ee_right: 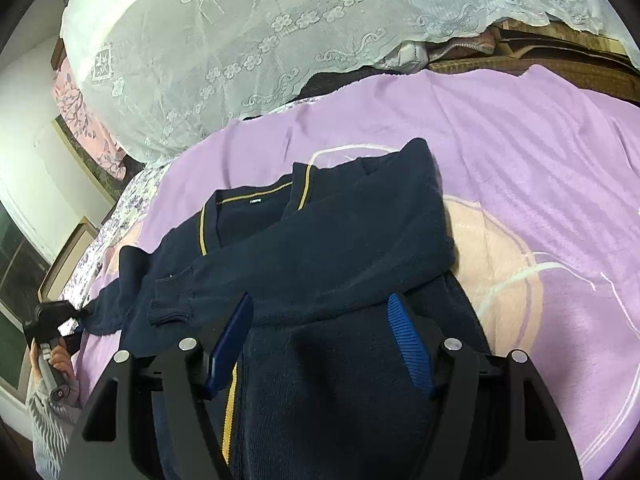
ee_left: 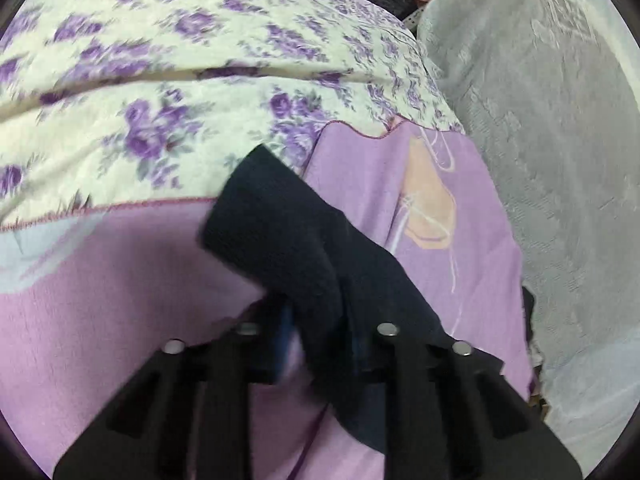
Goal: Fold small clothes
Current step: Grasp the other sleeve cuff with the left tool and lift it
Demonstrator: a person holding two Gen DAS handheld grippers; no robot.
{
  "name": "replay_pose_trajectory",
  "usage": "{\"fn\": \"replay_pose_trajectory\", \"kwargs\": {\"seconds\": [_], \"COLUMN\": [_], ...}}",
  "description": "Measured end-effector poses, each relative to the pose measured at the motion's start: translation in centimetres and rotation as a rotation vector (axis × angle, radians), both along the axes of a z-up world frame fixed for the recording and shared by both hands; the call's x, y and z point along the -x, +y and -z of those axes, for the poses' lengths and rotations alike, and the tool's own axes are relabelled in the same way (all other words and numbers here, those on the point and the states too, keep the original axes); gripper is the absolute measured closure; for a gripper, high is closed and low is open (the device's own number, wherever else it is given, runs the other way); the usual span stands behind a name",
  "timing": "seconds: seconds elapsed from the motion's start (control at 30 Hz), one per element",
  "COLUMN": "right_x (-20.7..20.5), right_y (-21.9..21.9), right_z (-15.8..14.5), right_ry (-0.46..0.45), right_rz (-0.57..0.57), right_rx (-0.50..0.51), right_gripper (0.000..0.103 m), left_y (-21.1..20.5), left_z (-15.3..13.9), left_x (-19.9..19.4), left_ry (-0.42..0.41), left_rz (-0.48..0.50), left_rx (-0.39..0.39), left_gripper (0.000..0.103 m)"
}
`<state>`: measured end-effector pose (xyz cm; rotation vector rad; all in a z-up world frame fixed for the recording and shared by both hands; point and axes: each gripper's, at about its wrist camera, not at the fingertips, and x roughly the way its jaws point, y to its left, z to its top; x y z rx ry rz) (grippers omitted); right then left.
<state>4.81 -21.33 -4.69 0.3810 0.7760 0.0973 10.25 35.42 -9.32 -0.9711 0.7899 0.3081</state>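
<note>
Navy cardigan [ee_right: 320, 248] lies on the lilac blanket [ee_right: 520, 140], one sleeve already across its chest. Over its hem the right gripper [ee_right: 320, 344] hangs wide and empty. At its other sleeve [ee_left: 280, 232], the left gripper [ee_left: 316, 344] pinches the cuff; carry it flat across the chest.

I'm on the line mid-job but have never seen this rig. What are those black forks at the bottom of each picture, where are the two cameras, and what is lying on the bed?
Each fork is a handheld two-finger gripper with a fisheye camera looking along its fingers. The left wrist view shows the left gripper shut on the navy sleeve. The right wrist view shows the right gripper open over the navy cardigan, which lies on a purple blanket with its other sleeve folded across the chest. At that view's left edge a hand holds the left gripper. A white lace cover lies behind.
</note>
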Motion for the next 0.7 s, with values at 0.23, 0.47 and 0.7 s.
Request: {"fn": "replay_pose_trajectory", "kwargs": {"seconds": [0.23, 0.47, 0.7], "right_x": [0.0, 0.5, 0.6], "right_y": [0.4, 0.9, 1.1], "right_z": [-0.4, -1.4, -1.9], "right_ry": [-0.007, -0.032, -0.041], "right_rz": [-0.015, -0.036, -0.05], "right_rx": [0.011, 0.009, 0.008], "right_gripper": [0.033, 0.033, 0.033], "left_y": [-7.1, -13.2, -11.3], "left_z": [-6.8, -10.2, -10.7], "left_x": [0.8, 1.1, 1.4], "left_ry": [-0.056, -0.075, -0.037], "left_rz": [0.121, 0.212, 0.142], "left_rx": [-0.321, -0.542, -0.554], "left_gripper": [0.09, 0.09, 0.09]}}
